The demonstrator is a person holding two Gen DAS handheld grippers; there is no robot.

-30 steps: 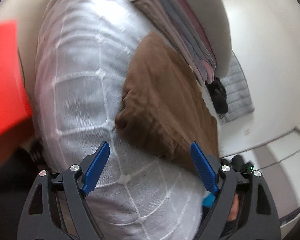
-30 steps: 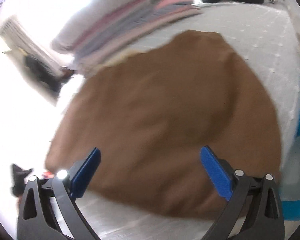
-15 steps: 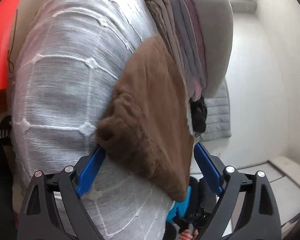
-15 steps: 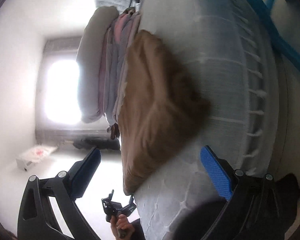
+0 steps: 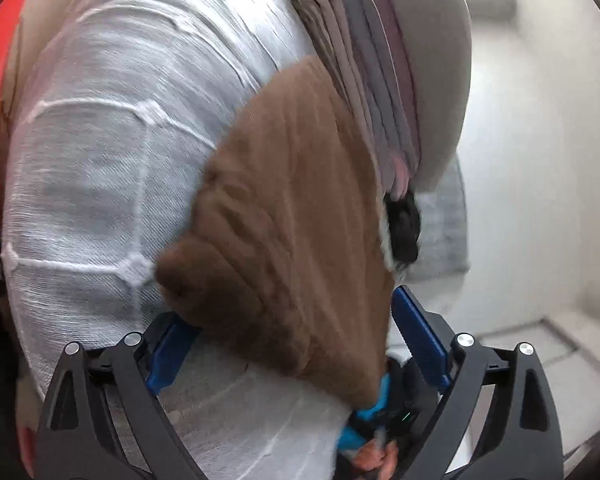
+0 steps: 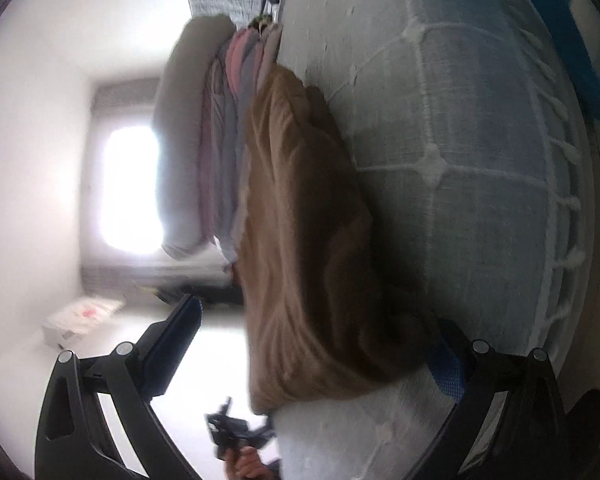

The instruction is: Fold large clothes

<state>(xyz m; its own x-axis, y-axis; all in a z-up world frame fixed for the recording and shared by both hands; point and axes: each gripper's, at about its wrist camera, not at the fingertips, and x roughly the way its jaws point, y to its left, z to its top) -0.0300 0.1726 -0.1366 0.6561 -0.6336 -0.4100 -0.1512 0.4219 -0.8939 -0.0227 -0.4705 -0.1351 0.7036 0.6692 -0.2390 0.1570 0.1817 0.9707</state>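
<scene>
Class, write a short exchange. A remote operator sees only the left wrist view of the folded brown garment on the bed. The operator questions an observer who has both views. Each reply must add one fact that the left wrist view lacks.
Operator: Is the right gripper closed on anything?
Observer: No. The right gripper is open, with the folded brown fleece garment lying between its jaws.
Operator: Is there anything on the floor past the bed?
Observer: Yes, a white box-like object lies near the wall.
</scene>
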